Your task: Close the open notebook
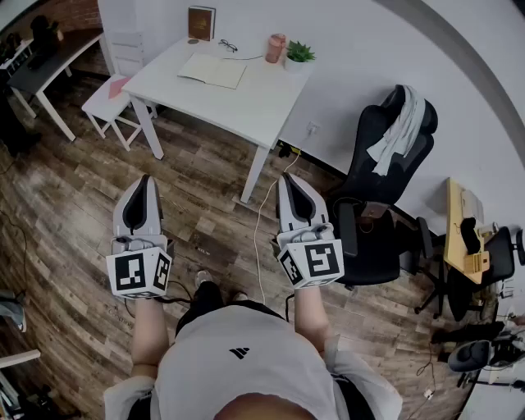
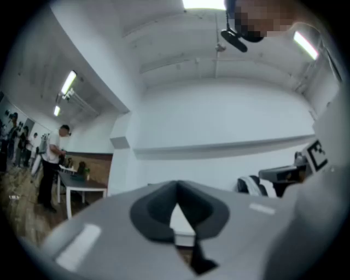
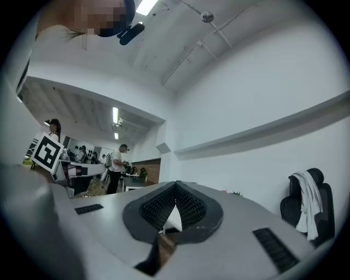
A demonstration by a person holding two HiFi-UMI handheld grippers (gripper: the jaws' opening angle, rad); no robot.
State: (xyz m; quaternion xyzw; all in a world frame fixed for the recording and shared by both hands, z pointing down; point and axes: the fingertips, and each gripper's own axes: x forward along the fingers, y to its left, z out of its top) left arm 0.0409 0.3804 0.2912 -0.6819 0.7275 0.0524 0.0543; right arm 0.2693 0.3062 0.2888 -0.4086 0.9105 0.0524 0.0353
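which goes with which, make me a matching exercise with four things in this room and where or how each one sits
Things:
1. notebook
2. brown book
3. white cloth
4. plant

Places or states:
a. draped over the black chair
b. lying open on the table
c. right beside the pink cup
d. standing upright against the wall

Right pairs: 1-b, 2-d, 3-a, 4-c
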